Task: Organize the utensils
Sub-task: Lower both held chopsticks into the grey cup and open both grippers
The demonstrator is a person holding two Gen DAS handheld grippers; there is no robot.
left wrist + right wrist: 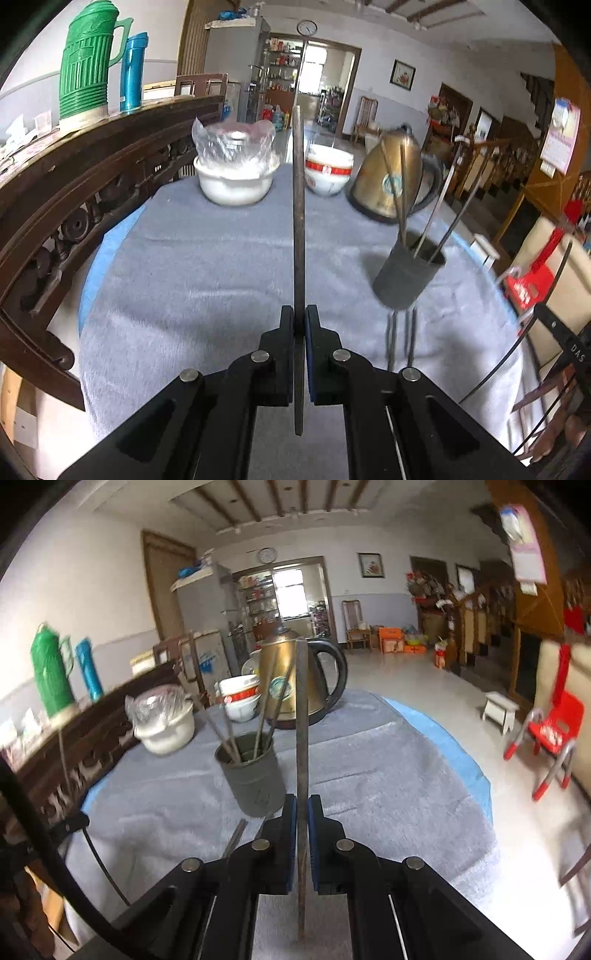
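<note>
Currently over my grey-clothed table (207,266): dark holder cup (255,775) with several chopsticks, two more, blurred, probably lying beside it. My left gripper (300,325) and right gripper (303,812) each clamp one upright chopstick (298,206).

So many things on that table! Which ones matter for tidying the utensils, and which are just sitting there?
Part of the job:
- chopstick clamped in the left gripper
- chopstick clamped in the right gripper
- dark holder cup with chopsticks inside
- loose chopsticks on the cloth

Just lying about:
- gold kettle
- white bowls
- covered pot
- green thermos
</note>
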